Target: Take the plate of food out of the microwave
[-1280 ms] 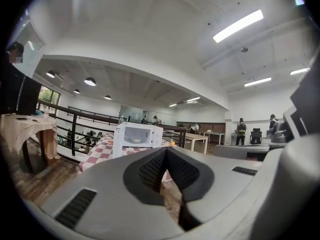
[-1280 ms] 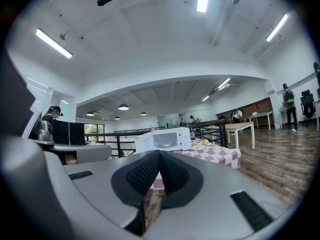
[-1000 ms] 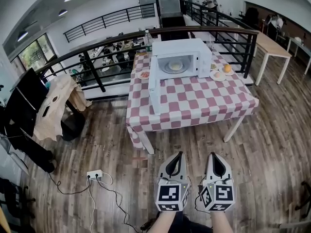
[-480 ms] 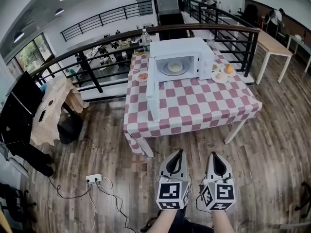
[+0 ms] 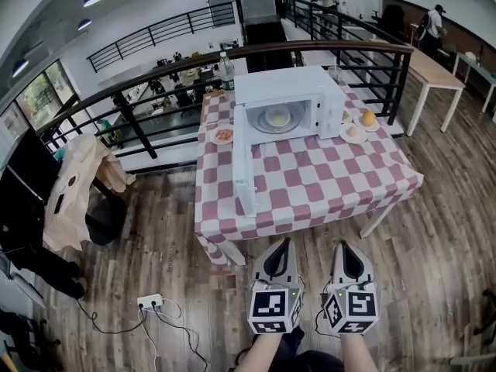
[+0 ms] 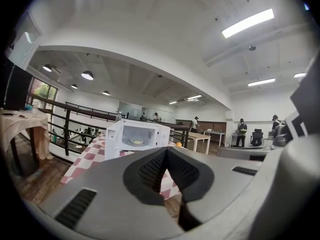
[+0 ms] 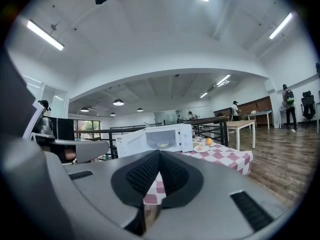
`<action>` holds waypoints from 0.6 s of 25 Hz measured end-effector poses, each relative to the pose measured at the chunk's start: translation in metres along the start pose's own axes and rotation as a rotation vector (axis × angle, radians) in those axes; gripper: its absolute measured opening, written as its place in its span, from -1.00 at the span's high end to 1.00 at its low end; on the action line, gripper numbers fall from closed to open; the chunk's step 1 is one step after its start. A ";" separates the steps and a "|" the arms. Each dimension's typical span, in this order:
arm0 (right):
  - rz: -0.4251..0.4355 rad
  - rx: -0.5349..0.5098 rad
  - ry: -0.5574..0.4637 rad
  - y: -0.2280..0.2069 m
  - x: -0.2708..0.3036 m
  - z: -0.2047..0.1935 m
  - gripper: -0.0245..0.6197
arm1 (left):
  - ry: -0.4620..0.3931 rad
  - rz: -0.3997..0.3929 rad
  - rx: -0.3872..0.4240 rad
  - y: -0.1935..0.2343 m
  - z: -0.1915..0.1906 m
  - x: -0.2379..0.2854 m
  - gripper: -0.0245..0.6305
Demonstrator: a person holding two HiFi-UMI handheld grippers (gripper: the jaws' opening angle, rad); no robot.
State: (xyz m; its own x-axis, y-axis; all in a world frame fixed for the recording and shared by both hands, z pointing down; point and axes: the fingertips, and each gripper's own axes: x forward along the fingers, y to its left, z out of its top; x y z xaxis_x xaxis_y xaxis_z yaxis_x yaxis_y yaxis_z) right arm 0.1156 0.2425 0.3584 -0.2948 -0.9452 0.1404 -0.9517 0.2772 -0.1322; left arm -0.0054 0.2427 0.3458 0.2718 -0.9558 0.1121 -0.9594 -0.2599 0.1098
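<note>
Plate [image 5: 277, 118] — inside open microwave [image 5: 310, 85], well ahead of left gripper [image 5: 284, 244] and right gripper [image 5: 342, 247] — both with jaws together, empty.

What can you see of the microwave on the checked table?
The microwave is a white, boxy oven standing upright toward the back of the table, on its red-and-white checked cloth. Its door is swung wide open at the left, sticking out toward the camera. Inside sits a plate with pale food.
</note>
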 end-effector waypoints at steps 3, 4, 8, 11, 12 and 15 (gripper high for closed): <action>-0.013 -0.004 -0.005 0.000 0.017 0.003 0.93 | 0.000 -0.005 -0.008 0.012 0.001 0.014 0.90; -0.016 -0.009 -0.007 0.000 0.022 0.005 0.93 | -0.001 -0.008 -0.009 0.016 0.002 0.019 0.90; -0.033 -0.024 -0.010 -0.007 0.038 0.009 0.93 | -0.005 -0.017 -0.007 0.027 0.006 0.035 0.90; -0.042 -0.035 -0.008 -0.016 0.049 0.012 0.93 | -0.004 -0.008 -0.013 0.035 0.007 0.047 0.90; -0.045 -0.039 -0.008 -0.019 0.053 0.013 0.93 | -0.002 -0.007 -0.016 0.037 0.007 0.052 0.90; -0.049 -0.043 -0.004 -0.028 0.064 0.016 0.93 | 0.011 -0.013 -0.016 0.038 0.006 0.064 0.90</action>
State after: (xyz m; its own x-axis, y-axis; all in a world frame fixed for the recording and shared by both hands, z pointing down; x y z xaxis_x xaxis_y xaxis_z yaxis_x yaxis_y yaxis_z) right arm 0.1249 0.1720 0.3555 -0.2473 -0.9585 0.1421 -0.9679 0.2375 -0.0829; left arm -0.0246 0.1706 0.3515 0.2847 -0.9509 0.1210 -0.9546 -0.2697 0.1266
